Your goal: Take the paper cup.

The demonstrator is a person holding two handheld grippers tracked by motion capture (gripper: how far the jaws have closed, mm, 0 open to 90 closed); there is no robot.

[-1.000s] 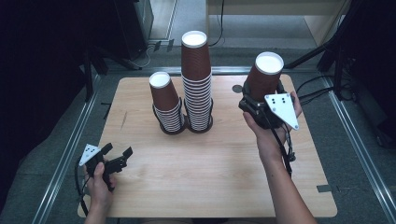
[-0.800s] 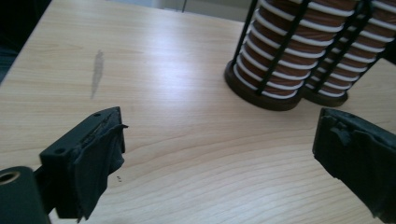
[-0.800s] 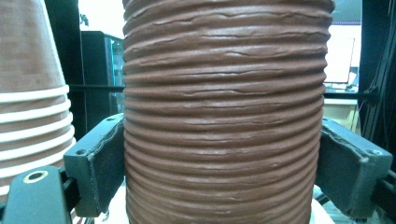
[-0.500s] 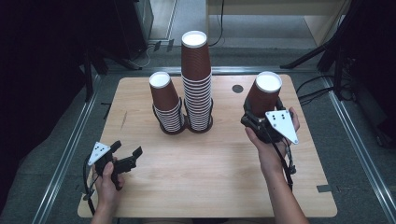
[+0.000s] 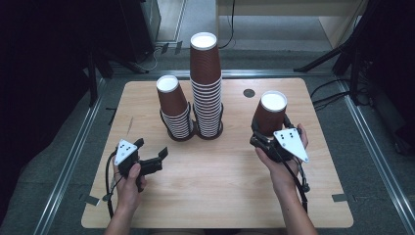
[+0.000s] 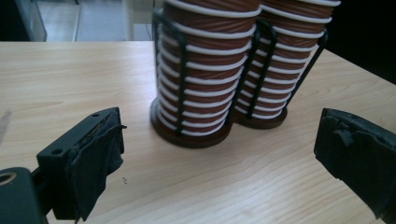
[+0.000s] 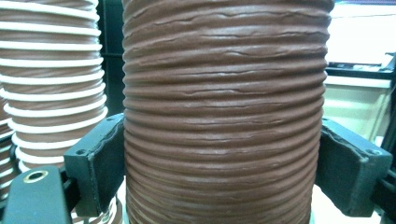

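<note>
Two stacks of upturned brown ribbed paper cups stand in black wire holders at the table's middle back, a short stack (image 5: 173, 110) (image 6: 201, 70) and a tall stack (image 5: 205, 83) (image 6: 285, 60). My right gripper (image 5: 266, 136) (image 7: 222, 172) is shut on a single upturned brown cup (image 5: 270, 112) (image 7: 224, 93), held to the right of the stacks; its pads press both sides of the wall. My left gripper (image 5: 152, 148) (image 6: 219, 158) hovers at the front left, aimed at the stacks. Its jaws have just been opening and stand wide, with nothing between them.
The wooden table (image 5: 220, 191) has bare room in front of the stacks. A small dark round hole (image 5: 249, 92) sits at the back right. Metal floor rails (image 5: 73, 156) run along both sides of the table.
My left gripper has moved right and a little up, toward the stacks. My right gripper has come down with the cup, closer to the tabletop.
</note>
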